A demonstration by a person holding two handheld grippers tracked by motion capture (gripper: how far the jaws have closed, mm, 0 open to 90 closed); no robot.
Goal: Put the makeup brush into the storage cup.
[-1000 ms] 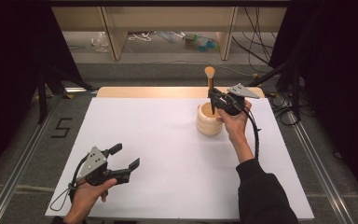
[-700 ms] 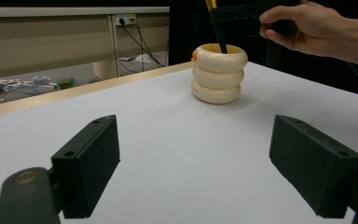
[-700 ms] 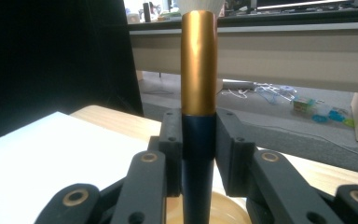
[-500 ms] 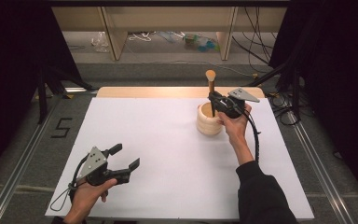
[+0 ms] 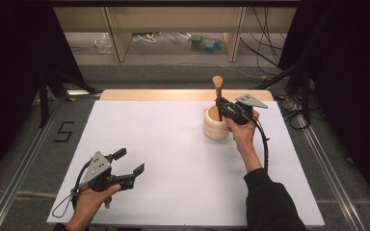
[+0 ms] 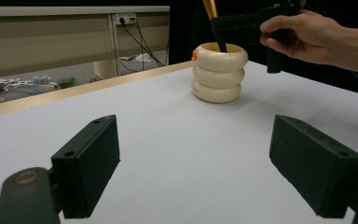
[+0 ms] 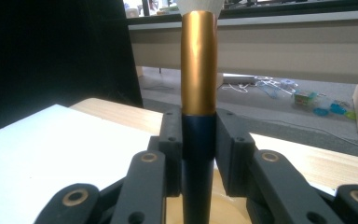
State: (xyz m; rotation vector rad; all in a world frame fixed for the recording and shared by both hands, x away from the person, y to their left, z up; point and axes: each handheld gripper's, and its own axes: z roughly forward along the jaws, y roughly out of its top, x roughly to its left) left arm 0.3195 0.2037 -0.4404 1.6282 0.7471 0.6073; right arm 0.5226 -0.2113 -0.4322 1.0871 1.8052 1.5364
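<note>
**Brush held upright over the ringed holder**

We see the right gripper (image 5: 220, 103) clenched on a brush (image 5: 218, 91). Its two black jaws press the dark blue handle from both sides, just below the gold metal band. In the right gripper view the brush (image 7: 198, 93) stands straight up between the jaws, and the pale bristles begin at the top edge of the picture, above the band. The lower end of the handle goes down into the cream holder (image 5: 215, 124), which sits directly under this gripper. In the left gripper view the holder (image 6: 219, 72) looks like three smooth rounded rings stacked one on another, with a small orange part at its rim on the left. We cannot tell if the handle touches the bottom inside.

The left gripper (image 5: 130, 163) rests in the person's left hand (image 5: 90, 202), well apart from the holder, with nothing in it; its jaws stand wide apart. Its flat black pads (image 6: 87, 161) have a matt surface with small screw holes.

The white sheet (image 5: 164, 144) under both grippers is plain and smooth, and a strip of light wood (image 5: 154, 95) shows beyond it. On the grey floor, to the left of the left gripper, a dark figure "5" (image 5: 64, 131) is marked. We read no other writing.
</note>
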